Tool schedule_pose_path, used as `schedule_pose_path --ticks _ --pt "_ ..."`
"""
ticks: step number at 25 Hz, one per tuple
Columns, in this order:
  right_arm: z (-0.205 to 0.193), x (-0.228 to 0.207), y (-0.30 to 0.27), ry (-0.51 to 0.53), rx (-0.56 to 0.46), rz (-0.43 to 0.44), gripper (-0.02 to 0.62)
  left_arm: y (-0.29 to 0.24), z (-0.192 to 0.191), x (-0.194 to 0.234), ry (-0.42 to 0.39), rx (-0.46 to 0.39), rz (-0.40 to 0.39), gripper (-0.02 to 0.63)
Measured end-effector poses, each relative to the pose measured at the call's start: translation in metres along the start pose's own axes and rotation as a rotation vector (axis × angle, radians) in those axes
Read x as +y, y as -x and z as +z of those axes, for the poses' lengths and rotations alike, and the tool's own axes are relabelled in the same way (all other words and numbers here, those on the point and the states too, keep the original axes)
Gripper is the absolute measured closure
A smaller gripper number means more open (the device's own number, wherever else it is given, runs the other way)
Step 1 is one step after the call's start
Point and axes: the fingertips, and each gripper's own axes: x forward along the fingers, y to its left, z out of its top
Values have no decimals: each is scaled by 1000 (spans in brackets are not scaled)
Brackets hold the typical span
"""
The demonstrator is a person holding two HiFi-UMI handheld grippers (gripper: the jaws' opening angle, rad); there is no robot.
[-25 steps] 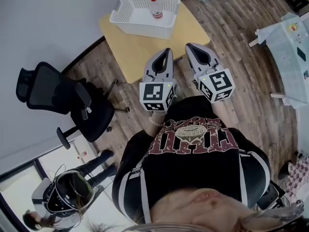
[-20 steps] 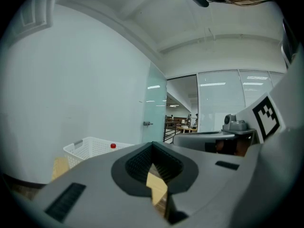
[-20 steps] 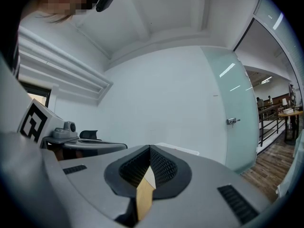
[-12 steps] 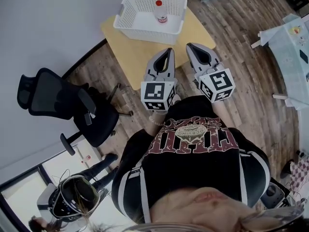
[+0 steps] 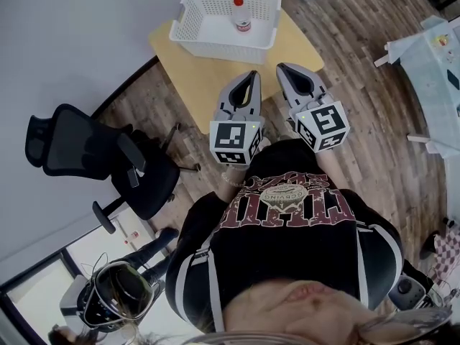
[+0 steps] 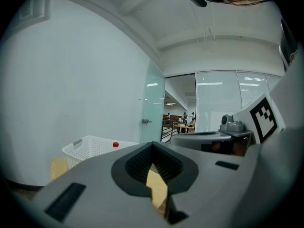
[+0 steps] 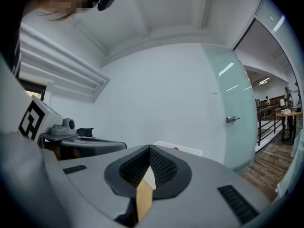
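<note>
Both grippers closed, empty.
The left gripper (image 5: pixel 249 76) and right gripper (image 5: pixel 282 69) hold jaws together on nothing; the bottle (image 5: pixel 242 17) stands in the basket (image 5: pixel 215 49) well ahead of both tips, so jaws should part before any approach.

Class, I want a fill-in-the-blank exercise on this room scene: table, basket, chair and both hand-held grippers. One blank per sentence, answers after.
1. The clear bottle in the white perforated plastic basket has a ____ cap.
2. The basket stands ____ the pale wooden table.
3. The left gripper and the right gripper both have their jaws ____, with nothing between them.
4. The black office chair stands to the person's ____.

Missing words: red; on; shut; left
</note>
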Motion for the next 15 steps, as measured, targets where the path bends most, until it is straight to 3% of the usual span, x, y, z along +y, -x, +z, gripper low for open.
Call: schedule_pose_path --ticks 15 --pt "4 -27 -19 -5 4 14 578 -30 6 5 4 -4 15 561"
